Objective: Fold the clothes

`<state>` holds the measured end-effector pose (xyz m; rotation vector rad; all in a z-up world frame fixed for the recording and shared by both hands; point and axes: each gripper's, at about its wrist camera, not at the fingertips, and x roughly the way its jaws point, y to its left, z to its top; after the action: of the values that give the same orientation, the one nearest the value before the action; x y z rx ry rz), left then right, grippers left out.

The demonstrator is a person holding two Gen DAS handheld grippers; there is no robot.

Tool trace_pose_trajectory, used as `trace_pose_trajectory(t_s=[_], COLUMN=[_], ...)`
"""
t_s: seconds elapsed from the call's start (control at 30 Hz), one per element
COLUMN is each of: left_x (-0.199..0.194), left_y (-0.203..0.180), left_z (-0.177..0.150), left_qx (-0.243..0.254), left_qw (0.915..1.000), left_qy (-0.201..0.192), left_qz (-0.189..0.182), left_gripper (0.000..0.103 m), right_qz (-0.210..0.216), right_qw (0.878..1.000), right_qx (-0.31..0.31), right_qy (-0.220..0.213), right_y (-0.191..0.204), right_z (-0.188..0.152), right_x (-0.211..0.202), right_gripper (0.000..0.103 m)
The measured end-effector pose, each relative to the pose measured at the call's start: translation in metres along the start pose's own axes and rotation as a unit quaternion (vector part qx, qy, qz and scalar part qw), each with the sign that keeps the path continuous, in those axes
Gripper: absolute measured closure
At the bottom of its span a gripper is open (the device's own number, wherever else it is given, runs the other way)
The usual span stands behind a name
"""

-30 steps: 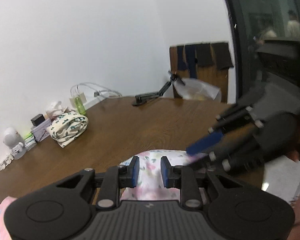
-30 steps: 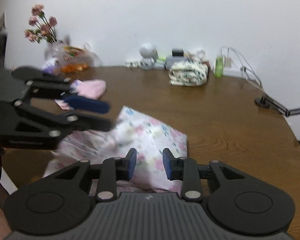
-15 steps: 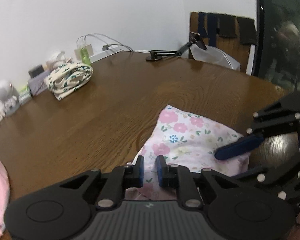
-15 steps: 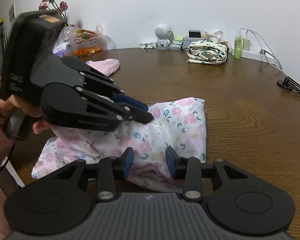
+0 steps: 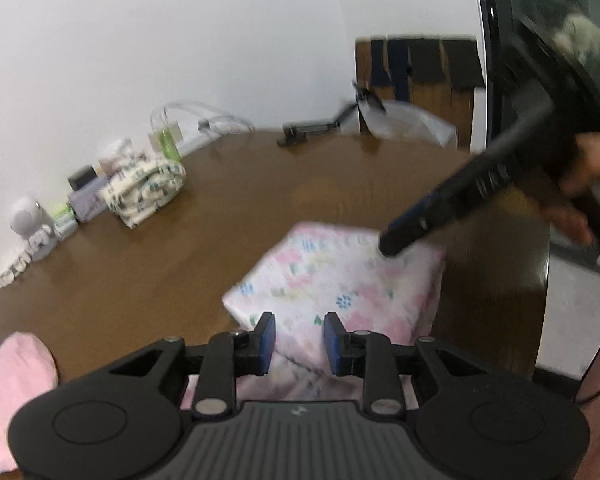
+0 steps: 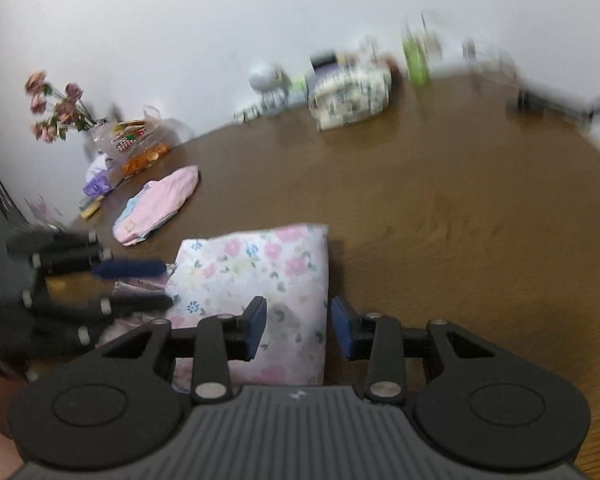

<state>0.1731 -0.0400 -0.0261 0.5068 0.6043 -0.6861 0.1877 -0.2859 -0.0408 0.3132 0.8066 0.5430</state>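
A white garment with pink and blue flowers [image 5: 340, 284] lies folded into a rectangle on the brown wooden table [image 5: 220, 232]; it also shows in the right wrist view [image 6: 260, 272]. My left gripper [image 5: 299, 338] is open over its near edge, holding nothing. My right gripper [image 6: 299, 330] is open above its right edge, holding nothing. In the left wrist view the right gripper [image 5: 396, 240] hovers over the garment's far corner. In the right wrist view the left gripper [image 6: 140, 284] sits at the garment's left side.
A folded pink garment [image 6: 156, 208] lies to the left. A folded patterned cloth [image 6: 348, 96] sits by the wall with a small white robot figure [image 5: 30, 220], a green bottle [image 6: 414, 60] and cables. Flowers [image 6: 56, 108] and snack bags stand at the far left. A desk-lamp arm [image 5: 316, 124] lies at the back.
Both grippers have opened wider and pulled back and up from the floral garment. The garment now lies flat in a neater rectangle.
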Motion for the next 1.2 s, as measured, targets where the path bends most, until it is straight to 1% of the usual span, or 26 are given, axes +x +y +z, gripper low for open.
trace_pose_trajectory(t_s=[0.07, 0.2, 0.27, 0.3, 0.33, 0.4, 0.43, 0.47, 0.53, 0.6, 0.63, 0.67, 0.7, 0.73, 0.77, 0.8, 0.83, 0.87, 0.9, 0.93, 0.97, 1.03, 1.1, 1.2], left_x=[0.008, 0.011, 0.011, 0.012, 0.013, 0.016, 0.018, 0.021, 0.032, 0.044, 0.05, 0.053, 0.052, 0.049, 0.043, 0.038, 0.033, 0.028, 0.025, 0.024, 0.023, 0.021, 0.02, 0.017], left_y=[0.001, 0.002, 0.001, 0.001, 0.001, 0.0, -0.001, -0.002, -0.008, -0.016, -0.022, -0.027, -0.031, -0.034, -0.036, -0.037, -0.037, -0.037, -0.036, -0.034, -0.032, -0.028, -0.024, -0.018], left_z=[-0.007, -0.011, -0.012, -0.012, -0.012, -0.011, -0.01, -0.008, 0.002, 0.015, 0.022, 0.029, 0.033, 0.036, 0.037, 0.035, 0.032, 0.029, 0.026, 0.022, 0.018, 0.01, 0.002, -0.01], left_qx=[-0.006, -0.012, -0.013, -0.013, -0.014, -0.017, -0.02, -0.024, -0.033, -0.044, -0.047, -0.045, -0.041, -0.035, -0.028, -0.022, -0.019, -0.015, -0.016, -0.02, -0.024, -0.033, -0.042, -0.055], left_qw=[0.9999, 0.9999, 0.9999, 0.9999, 0.9999, 0.9998, 0.9997, 0.9996, 0.999, 0.9979, 0.9973, 0.9968, 0.9966, 0.9964, 0.9963, 0.9964, 0.9967, 0.9969, 0.997, 0.997, 0.997, 0.9968, 0.9966, 0.9961], left_qy=[0.013, 0.011, 0.01, 0.009, 0.009, 0.006, 0.004, 0.001, -0.007, -0.018, -0.025, -0.031, -0.036, -0.044, -0.051, -0.055, -0.056, -0.056, -0.056, -0.054, -0.052, -0.048, -0.044, -0.038], left_qz=[0.001, -0.003, -0.003, -0.004, -0.005, -0.009, -0.013, -0.018, -0.03, -0.043, -0.051, -0.058, -0.062, -0.064, -0.064, -0.061, -0.057, -0.052, -0.051, -0.052, -0.052, -0.054, -0.055, -0.057], left_gripper=[0.077, 0.078, 0.078, 0.077, 0.077, 0.077, 0.077, 0.077, 0.076, 0.074, 0.072, 0.071, 0.068, 0.065, 0.063, 0.063, 0.063, 0.063, 0.063, 0.064, 0.064, 0.065, 0.068, 0.068], right_qz=[0.013, 0.046, 0.052, 0.05, 0.049, 0.052, 0.054, 0.048, 0.018, -0.036, -0.066, -0.107, -0.146, -0.184, -0.217, -0.248, -0.27, -0.279, -0.285, -0.285, -0.28, -0.267, -0.247, -0.215], right_qw=[1.0, 0.997, 0.996, 0.996, 0.996, 0.996, 0.996, 0.997, 1.0, 0.998, 0.994, 0.984, 0.969, 0.95, 0.929, 0.905, 0.883, 0.868, 0.855, 0.845, 0.84, 0.835, 0.838, 0.842], right_qx=[0.023, 0.059, 0.065, 0.065, 0.065, 0.064, 0.064, 0.054, 0.015, -0.053, -0.091, -0.143, -0.198, -0.25, -0.298, -0.344, -0.382, -0.409, -0.432, -0.451, -0.462, -0.478, -0.483, -0.489], right_qy=[0.017, 0.032, 0.034, 0.033, 0.033, 0.025, 0.021, 0.017, 0.012, 0.008, 0.007, 0.008, 0.012, 0.016, 0.02, 0.024, 0.03, 0.035, 0.04, 0.046, 0.05, 0.054, 0.061, 0.075], right_y=[-0.01, -0.019, -0.018, -0.016, -0.015, -0.013, -0.012, -0.009, 0.001, 0.019, 0.029, 0.043, 0.059, 0.073, 0.087, 0.101, 0.112, 0.121, 0.128, 0.134, 0.14, 0.15, 0.16, 0.173], right_z=[0.001, -0.001, 0.001, 0.001, 0.001, 0.004, 0.005, 0.007, 0.013, 0.022, 0.027, 0.03, 0.03, 0.03, 0.027, 0.023, 0.018, 0.013, 0.008, 0.002, -0.003, -0.011, -0.02, -0.032], right_x=[0.01, 0.019, 0.021, 0.021, 0.022, 0.015, 0.012, 0.006, -0.007, -0.022, -0.029, -0.035, -0.039, -0.041, -0.041, -0.04, -0.036, -0.031, -0.026, -0.02, -0.014, -0.006, -0.001, 0.004], right_gripper=[0.066, 0.067, 0.067, 0.07, 0.08, 0.088, 0.091, 0.091, 0.092, 0.092, 0.092, 0.092, 0.092, 0.092, 0.092, 0.092, 0.092, 0.092, 0.092, 0.092, 0.092, 0.092, 0.092, 0.091])
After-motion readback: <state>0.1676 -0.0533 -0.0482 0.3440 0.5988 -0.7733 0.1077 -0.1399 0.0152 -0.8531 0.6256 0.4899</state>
